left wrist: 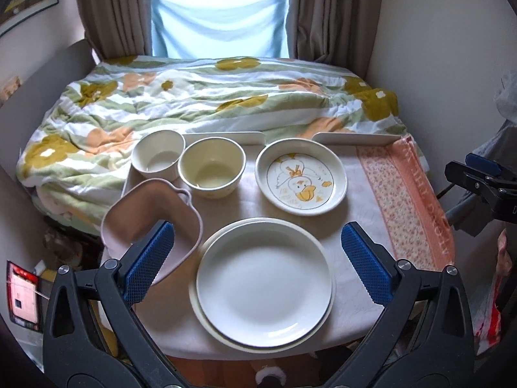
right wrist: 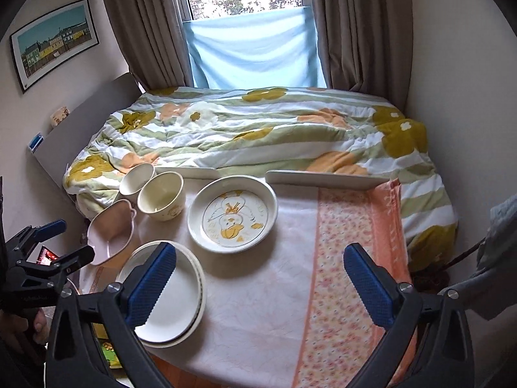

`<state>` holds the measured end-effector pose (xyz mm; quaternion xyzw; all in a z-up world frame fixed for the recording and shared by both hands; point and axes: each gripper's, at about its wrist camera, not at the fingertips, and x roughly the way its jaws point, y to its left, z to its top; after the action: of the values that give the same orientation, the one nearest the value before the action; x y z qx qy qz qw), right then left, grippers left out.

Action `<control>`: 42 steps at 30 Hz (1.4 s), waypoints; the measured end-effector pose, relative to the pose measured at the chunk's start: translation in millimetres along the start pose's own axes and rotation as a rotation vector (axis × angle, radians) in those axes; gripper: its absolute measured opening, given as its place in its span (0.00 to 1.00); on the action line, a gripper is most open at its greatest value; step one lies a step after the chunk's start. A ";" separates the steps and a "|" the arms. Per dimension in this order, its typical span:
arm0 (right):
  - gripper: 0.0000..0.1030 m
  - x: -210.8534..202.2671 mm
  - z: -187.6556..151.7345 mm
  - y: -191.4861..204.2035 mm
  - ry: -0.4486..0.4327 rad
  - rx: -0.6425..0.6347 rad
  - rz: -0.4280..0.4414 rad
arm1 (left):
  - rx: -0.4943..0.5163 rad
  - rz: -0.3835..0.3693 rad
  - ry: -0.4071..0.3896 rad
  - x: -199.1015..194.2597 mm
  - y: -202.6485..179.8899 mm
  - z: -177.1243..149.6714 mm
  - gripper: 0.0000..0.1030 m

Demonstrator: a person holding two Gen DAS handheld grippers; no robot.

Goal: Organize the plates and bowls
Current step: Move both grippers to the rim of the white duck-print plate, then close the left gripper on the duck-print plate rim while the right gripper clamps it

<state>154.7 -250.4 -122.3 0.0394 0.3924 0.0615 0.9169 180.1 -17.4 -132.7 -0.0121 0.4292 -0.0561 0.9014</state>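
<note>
Pink, shallow and heart-lobed, the pink dish [left wrist: 152, 213] sits farthest left, overhanging the left edge of the table [left wrist: 352, 226]. Behind it two cream bowls stand touching: the far bowl [left wrist: 158, 156] on the table's back left corner, the near bowl [left wrist: 211, 171] just right of it. Next right, at the front edge, is a stack of two plain plates, the white plate [left wrist: 263, 286] nested on a slightly larger cream plate [left wrist: 210, 326].

The left gripper [left wrist: 258, 258] hangs above that stack with jaws spread wide, nothing between them; the stack lies straight ahead and below, centred between its blue pads. So the left hand is nearer the stack, the pink dish and the bowls.

The duck plate [left wrist: 300, 177] lies alone behind and right of the stack, apart from it. The right gripper [right wrist: 260, 279] is also wide open and empty, looking over bare cloth; the duck plate lies ahead and slightly left of it, probably its easiest target.

Round plates, no long axis; any rim approach works. Open room is on the right, over the peach floral runner [right wrist: 349, 258]. The back edge has two low white boards [right wrist: 323, 179]; the bedding [right wrist: 258, 135] lies beyond.
</note>
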 end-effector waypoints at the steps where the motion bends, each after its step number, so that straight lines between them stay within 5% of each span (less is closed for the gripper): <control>1: 1.00 2.2 3.9 -4.3 -0.007 -0.014 -0.002 | -0.019 -0.004 0.005 5.7 -1.5 4.3 1.00; 8: 0.98 77.7 37.1 -39.8 0.107 -0.040 0.157 | -0.191 -0.026 0.072 70.5 -8.9 28.4 0.93; 13: 0.64 145.3 45.0 -51.0 0.216 -0.086 0.232 | -0.323 -0.059 0.189 141.4 -6.2 35.1 0.63; 20: 0.49 234.8 38.4 -57.8 0.375 -0.118 0.315 | -0.385 -0.015 0.314 223.4 -7.6 24.1 0.41; 29: 0.32 275.1 30.5 -51.9 0.439 -0.130 0.379 | -0.429 0.020 0.355 252.8 -2.3 13.5 0.31; 34: 0.11 282.1 28.5 -51.7 0.452 -0.137 0.395 | -0.463 0.028 0.348 257.1 5.4 8.9 0.17; 42: 0.11 280.2 27.8 -50.2 0.442 -0.147 0.391 | -0.442 0.027 0.361 255.4 4.5 9.8 0.17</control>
<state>370.7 -260.4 -309.4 0.0334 0.5619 0.2724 0.7804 347.8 -41.7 -324.1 -0.1922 0.5847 0.0495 0.7866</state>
